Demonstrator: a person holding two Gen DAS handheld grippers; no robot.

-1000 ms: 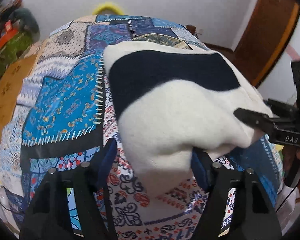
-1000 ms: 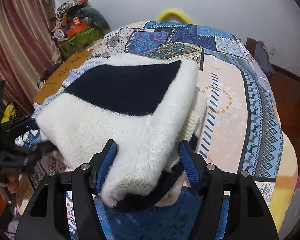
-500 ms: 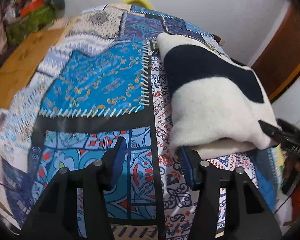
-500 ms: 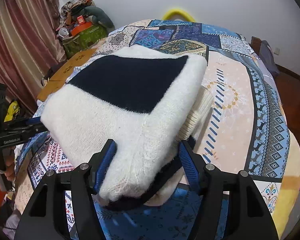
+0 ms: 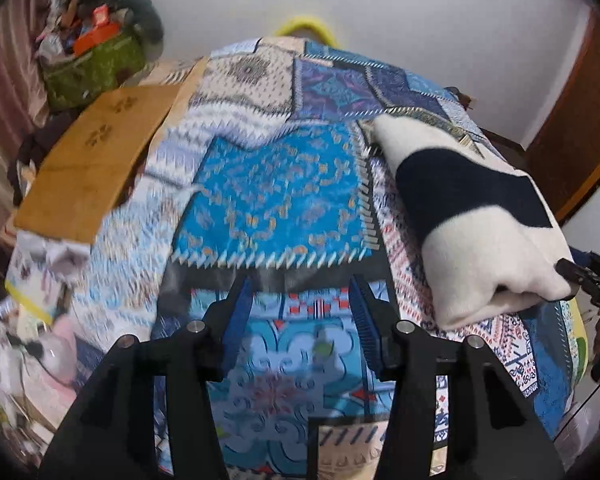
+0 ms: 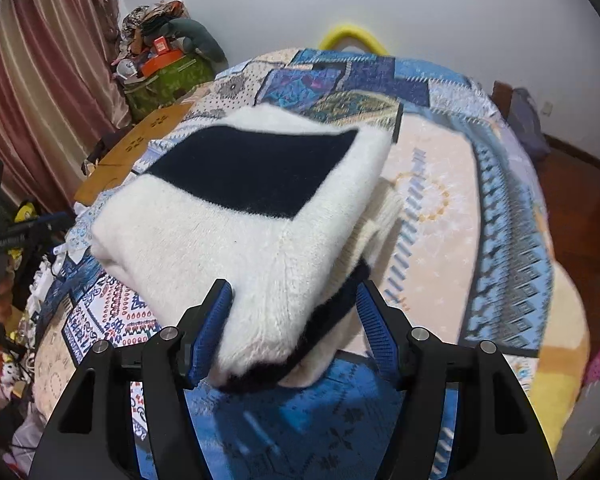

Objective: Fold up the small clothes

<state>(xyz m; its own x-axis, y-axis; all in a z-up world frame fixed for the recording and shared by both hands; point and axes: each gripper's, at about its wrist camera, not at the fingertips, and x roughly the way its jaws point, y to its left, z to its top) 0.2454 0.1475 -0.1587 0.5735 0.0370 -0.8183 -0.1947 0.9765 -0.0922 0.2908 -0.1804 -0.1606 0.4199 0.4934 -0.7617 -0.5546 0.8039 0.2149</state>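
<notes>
One gripper has the work: the right gripper [image 6: 294,320] clasps the near end of the folded white-and-navy sweater [image 6: 236,216] lying on the patchwork bedspread [image 6: 440,208]. Best to set it down flat without dragging the layers apart. Beside it, the left gripper [image 5: 302,320] hangs over bare quilt, jaws closing on nothing.

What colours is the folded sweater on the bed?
The sweater is fuzzy cream-white with a large navy-black block; the right wrist view shows it best.
</notes>
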